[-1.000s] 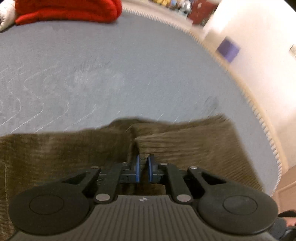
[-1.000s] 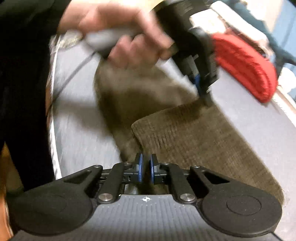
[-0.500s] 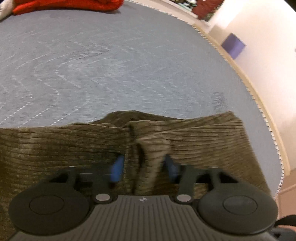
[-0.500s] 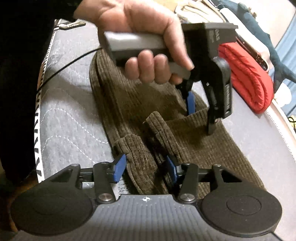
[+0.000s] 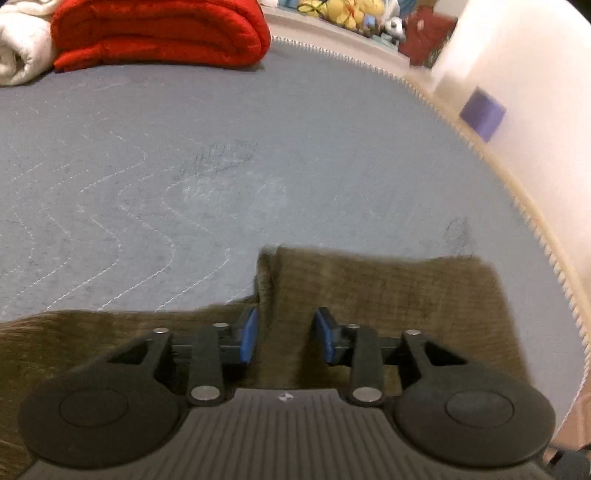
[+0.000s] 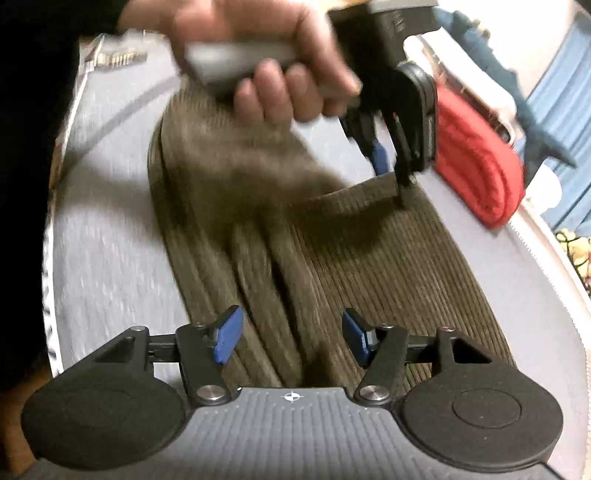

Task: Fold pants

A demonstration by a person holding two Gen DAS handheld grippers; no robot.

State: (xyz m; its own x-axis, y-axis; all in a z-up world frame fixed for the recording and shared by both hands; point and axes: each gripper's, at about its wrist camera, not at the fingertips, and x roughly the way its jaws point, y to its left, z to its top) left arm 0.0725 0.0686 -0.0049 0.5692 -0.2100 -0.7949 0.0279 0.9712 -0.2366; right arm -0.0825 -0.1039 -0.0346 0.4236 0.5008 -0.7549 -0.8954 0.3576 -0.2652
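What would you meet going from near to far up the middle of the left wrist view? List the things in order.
Left hand-held gripper, open → brown corduroy pants → grey quilted mattress → folded red blanket at the far edge.

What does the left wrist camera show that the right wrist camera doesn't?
Only the left wrist view: a purple block by the wall, and a white blanket.

Only the right wrist view: the person's hand holding the left gripper, and the right gripper, open over the cloth.

Both: the brown corduroy pants, the grey mattress and the red blanket.
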